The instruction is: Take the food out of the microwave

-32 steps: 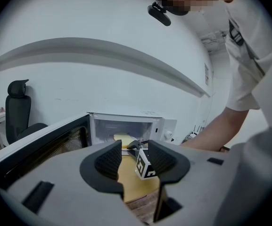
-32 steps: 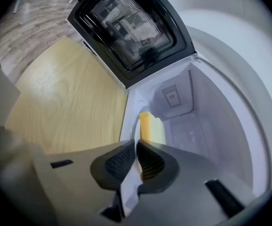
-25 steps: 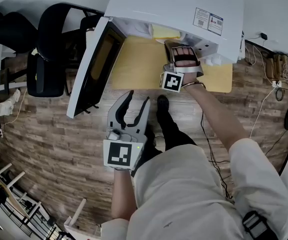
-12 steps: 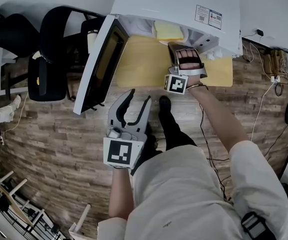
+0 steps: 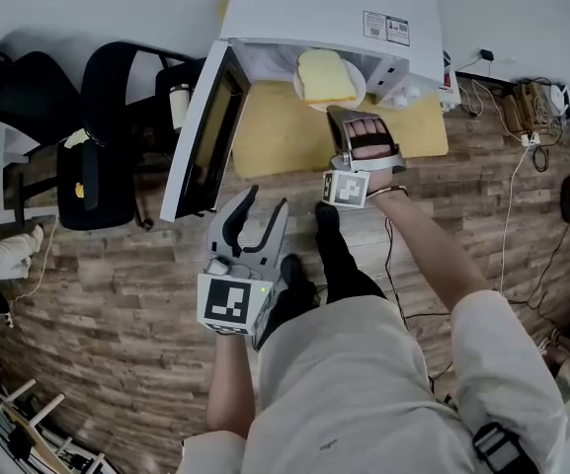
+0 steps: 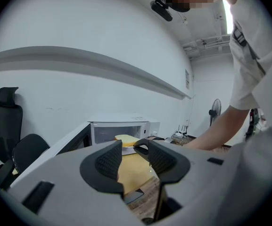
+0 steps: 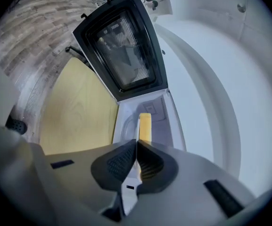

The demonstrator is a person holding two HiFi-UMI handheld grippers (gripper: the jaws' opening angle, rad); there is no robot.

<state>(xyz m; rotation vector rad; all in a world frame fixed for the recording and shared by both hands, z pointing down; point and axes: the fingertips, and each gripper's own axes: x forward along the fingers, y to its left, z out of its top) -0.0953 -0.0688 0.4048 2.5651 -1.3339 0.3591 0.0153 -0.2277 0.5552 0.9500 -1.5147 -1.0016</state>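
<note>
A yellow slice of bread [image 5: 322, 75] lies on a white plate [image 5: 358, 89] at the mouth of the white microwave [image 5: 324, 13], whose door [image 5: 198, 136] hangs open to the left. My right gripper [image 5: 340, 111] is shut on the plate's near rim. The right gripper view shows its jaws [image 7: 136, 147] pinching the thin plate edge [image 7: 137, 126], the bread [image 7: 145, 124] just beyond. Lower left, over the floor, my left gripper [image 5: 255, 210] is open and holds nothing. In the left gripper view its fingers [image 6: 110, 161] frame the microwave [image 6: 121, 126] and bread [image 6: 125, 138].
The microwave stands on a yellow table [image 5: 275, 136]. Black office chairs [image 5: 97, 136] stand left of the open door, with a cup [image 5: 178, 102] near them. Cables and plugs [image 5: 531, 107] lie at the right on the wooden floor [image 5: 117, 294].
The right gripper has drawn back toward the person, and the plate with the bread has slid from inside the microwave out to its opening. The left gripper has shifted slightly.
</note>
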